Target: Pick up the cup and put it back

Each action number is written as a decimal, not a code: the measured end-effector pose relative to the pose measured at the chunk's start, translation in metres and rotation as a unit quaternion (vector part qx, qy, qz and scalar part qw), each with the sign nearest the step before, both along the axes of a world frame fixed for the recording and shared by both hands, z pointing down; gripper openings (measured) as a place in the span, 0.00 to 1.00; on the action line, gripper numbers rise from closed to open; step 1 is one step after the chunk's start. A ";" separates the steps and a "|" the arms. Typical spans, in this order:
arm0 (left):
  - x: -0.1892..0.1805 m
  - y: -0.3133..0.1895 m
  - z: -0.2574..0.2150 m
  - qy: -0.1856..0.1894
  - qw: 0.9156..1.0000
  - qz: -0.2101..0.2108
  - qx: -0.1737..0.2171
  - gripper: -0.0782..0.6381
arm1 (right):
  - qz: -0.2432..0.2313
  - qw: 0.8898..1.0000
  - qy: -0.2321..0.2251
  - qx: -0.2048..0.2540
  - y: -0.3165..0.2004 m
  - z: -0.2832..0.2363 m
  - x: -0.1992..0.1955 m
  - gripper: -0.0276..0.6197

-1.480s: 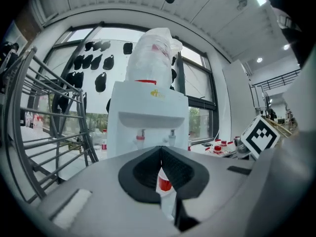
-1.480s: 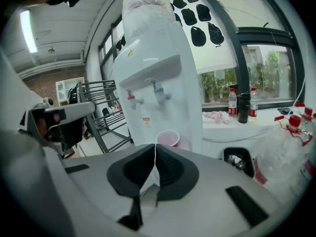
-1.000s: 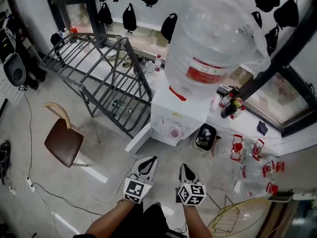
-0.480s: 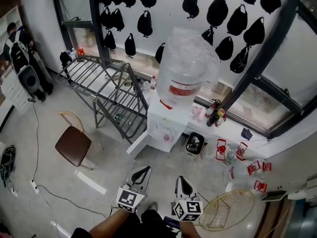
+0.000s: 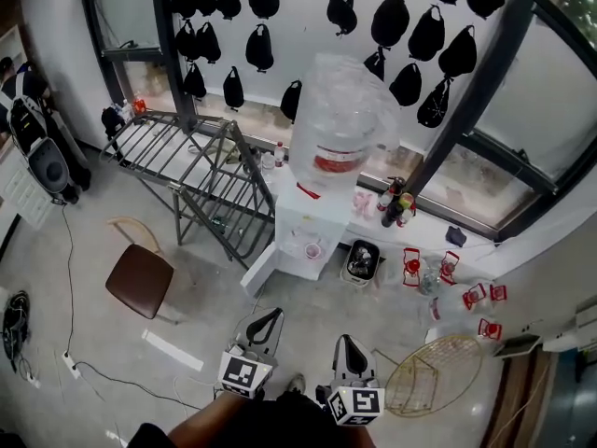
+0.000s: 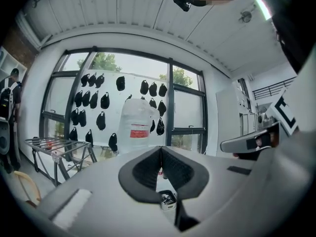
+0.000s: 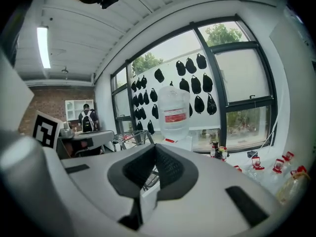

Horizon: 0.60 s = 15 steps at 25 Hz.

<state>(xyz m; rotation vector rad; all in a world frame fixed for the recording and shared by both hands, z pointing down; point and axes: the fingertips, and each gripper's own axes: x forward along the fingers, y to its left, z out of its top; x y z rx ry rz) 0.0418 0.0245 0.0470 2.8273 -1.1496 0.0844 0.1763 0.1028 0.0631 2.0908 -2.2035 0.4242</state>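
Left gripper (image 6: 160,151): jaws pressed together with nothing between them; black ribbed pads set in a smooth grey shell (its marker cube shows in the head view).
Right gripper (image 7: 154,148): jaws closed tight as well, and empty.
Cup (image 5: 313,249): small and pinkish, standing in the alcove of the dispenser, well apart from both grippers.
Dispenser (image 5: 300,220): white, boxy, hard-cornered; a big clear water bottle (image 5: 338,110) with a red label sits upside down on top.
Open room: bare grey floor (image 5: 201,311), smooth and faintly glossy, runs from the grippers to the foot of the dispenser.
Left bound: a grey metal rack (image 5: 201,171) of thin bars, tilted, near the dispenser; a chair (image 5: 140,278) with a brown rounded seat stands apart from it.
Right bound: a black bin (image 5: 362,261) just beside the dispenser; clear bottles (image 5: 411,269) with red tops (scattered along the ledge); a round wire frame (image 5: 438,376) near the right gripper.
Far bound: white wall hung with black bags (image 5: 259,49); dark window frame.
Floor line: a thin cable (image 5: 93,371) trails at lower left.
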 end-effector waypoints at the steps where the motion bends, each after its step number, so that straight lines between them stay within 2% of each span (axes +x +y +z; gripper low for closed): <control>1: -0.002 -0.001 -0.001 -0.002 1.000 0.003 0.002 0.12 | 0.002 1.000 0.000 0.001 0.000 0.000 -0.001 0.04; 15: -0.023 -0.008 0.000 0.009 1.000 0.004 -0.002 0.12 | 0.005 1.000 0.011 0.012 -0.018 -0.008 -0.010 0.04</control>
